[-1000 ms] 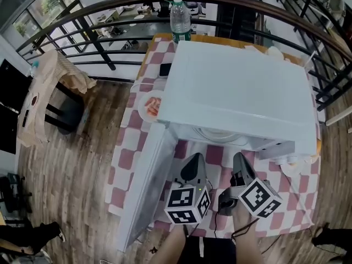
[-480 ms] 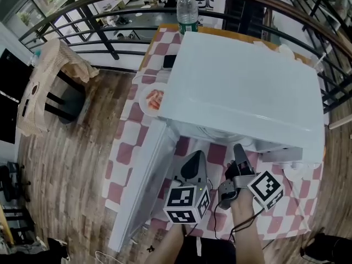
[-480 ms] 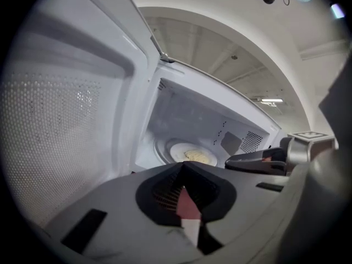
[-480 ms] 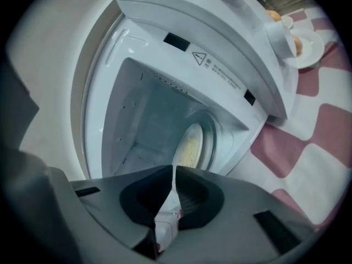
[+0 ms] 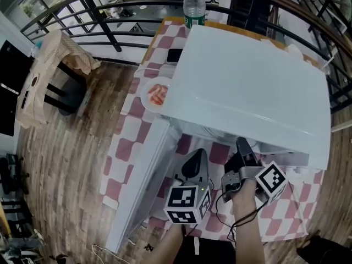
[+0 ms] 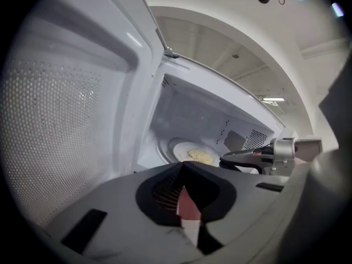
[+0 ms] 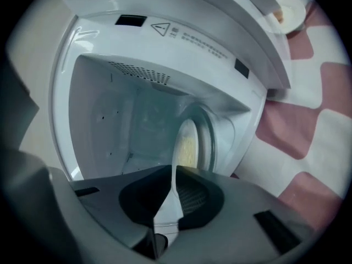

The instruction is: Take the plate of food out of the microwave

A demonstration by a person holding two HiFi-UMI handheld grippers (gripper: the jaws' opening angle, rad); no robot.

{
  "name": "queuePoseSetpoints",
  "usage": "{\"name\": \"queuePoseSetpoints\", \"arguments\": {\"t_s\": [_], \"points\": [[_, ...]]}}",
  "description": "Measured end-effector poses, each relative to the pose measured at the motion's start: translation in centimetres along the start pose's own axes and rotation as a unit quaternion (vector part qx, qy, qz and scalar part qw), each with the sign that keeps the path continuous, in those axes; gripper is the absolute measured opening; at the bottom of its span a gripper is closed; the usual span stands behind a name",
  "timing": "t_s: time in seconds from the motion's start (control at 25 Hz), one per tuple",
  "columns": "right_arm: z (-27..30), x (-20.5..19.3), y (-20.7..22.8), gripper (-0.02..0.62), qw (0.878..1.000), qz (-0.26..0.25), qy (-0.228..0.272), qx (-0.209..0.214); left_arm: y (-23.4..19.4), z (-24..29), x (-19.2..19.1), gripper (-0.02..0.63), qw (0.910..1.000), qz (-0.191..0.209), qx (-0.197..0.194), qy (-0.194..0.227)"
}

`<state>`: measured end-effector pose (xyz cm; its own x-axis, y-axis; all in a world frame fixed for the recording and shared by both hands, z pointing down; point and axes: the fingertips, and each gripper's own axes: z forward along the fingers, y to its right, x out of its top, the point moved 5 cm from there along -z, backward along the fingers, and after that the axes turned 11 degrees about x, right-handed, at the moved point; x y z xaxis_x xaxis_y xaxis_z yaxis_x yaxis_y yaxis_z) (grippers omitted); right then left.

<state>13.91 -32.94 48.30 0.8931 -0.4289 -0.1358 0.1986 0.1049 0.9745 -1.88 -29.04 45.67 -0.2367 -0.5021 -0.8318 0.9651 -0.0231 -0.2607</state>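
Head view, bottom centre: we see our left gripper (image 5: pixel 194 157) in front of the open microwave (image 5: pixel 247 87), its jaws pressed together with nothing between them. Just to its right, the right gripper (image 5: pixel 242 143) reaches under the microwave's top edge into the opening. Its jaws have just been opening and now stand slightly apart, with only a narrow gap between them and nothing clamped. The door (image 5: pixel 140 186) hangs open toward the lower left, over the red-and-white checked cloth (image 5: pixel 124 147).

In the right gripper view, the plate of food (image 7: pixel 187 144) sits on the glass turntable (image 7: pixel 212 139) inside the cavity, just ahead of the jaw tips. We cannot tell whether the tips touch its rim.

Farther up in the head view, a second plate (image 5: pixel 155 94) with reddish food rests on the cloth beside the microwave's left wall. A dark phone (image 5: pixel 175 55) lies beyond it, and a water bottle (image 5: pixel 193 1) stands at the top edge.
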Motion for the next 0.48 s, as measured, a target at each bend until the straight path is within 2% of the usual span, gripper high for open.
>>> {"name": "queuePoseSetpoints", "arguments": {"t_s": [0.28, 0.48], "points": [[0.5, -0.3, 1.1, 0.046, 0.998, 0.059, 0.008, -0.002, -0.4, 0.5, -0.1, 0.010, 1.0000, -0.006, 0.003, -0.002], [0.8, -0.2, 1.7, 0.090, 0.997, 0.077, 0.014, -0.014, -0.3, 0.6, -0.3, 0.011, 1.0000, -0.006, 0.001, -0.004]]}}
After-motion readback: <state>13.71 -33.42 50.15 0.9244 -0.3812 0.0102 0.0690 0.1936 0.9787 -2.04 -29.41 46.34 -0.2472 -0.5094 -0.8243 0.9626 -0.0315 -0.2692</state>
